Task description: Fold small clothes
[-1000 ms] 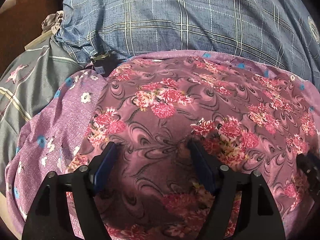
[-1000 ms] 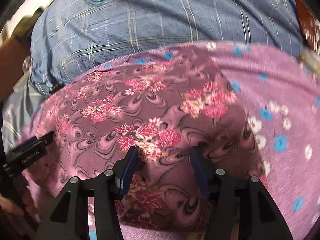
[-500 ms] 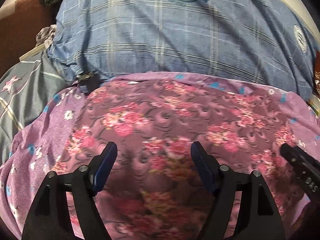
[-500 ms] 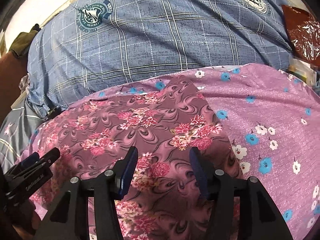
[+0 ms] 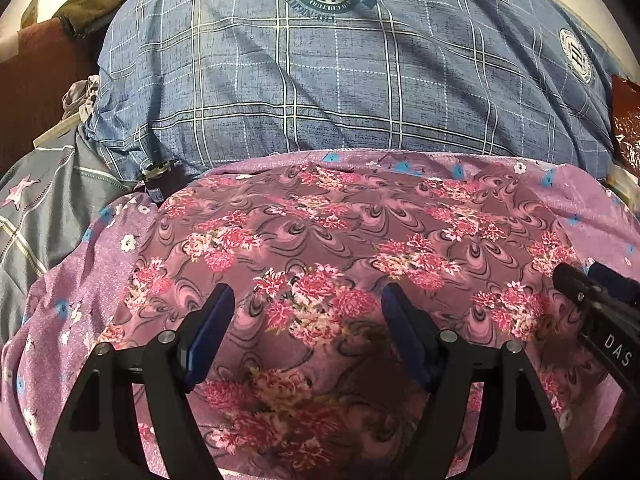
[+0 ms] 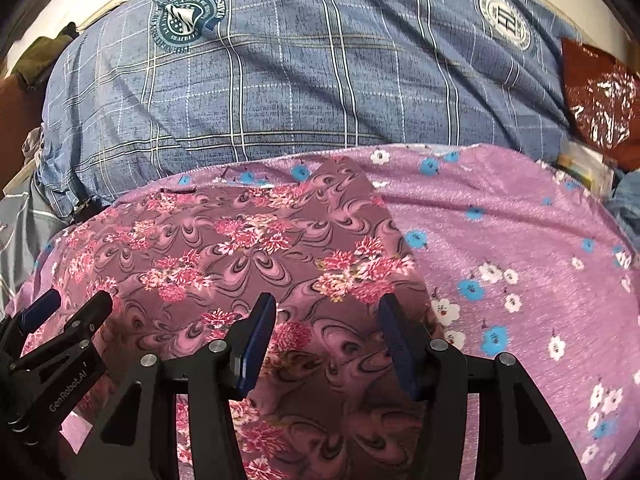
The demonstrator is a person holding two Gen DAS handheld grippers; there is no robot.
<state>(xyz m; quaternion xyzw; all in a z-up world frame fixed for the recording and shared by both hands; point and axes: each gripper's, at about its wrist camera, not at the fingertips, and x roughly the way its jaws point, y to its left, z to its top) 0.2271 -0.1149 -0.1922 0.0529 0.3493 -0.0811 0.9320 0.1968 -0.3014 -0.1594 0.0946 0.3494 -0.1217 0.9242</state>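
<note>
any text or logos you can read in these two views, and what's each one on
"GenRobot.AI": on the left gripper, seen from the right wrist camera.
"DAS": on the right gripper, seen from the left wrist camera; the rest is cut off.
"STARS": upside down on the ribbon of the green crest on the blue plaid bedding; its ring lettering is too small to read.
White round emblem: too small to read.

Two close downward views, shared floral cloth (image 5: 320, 248)
</note>
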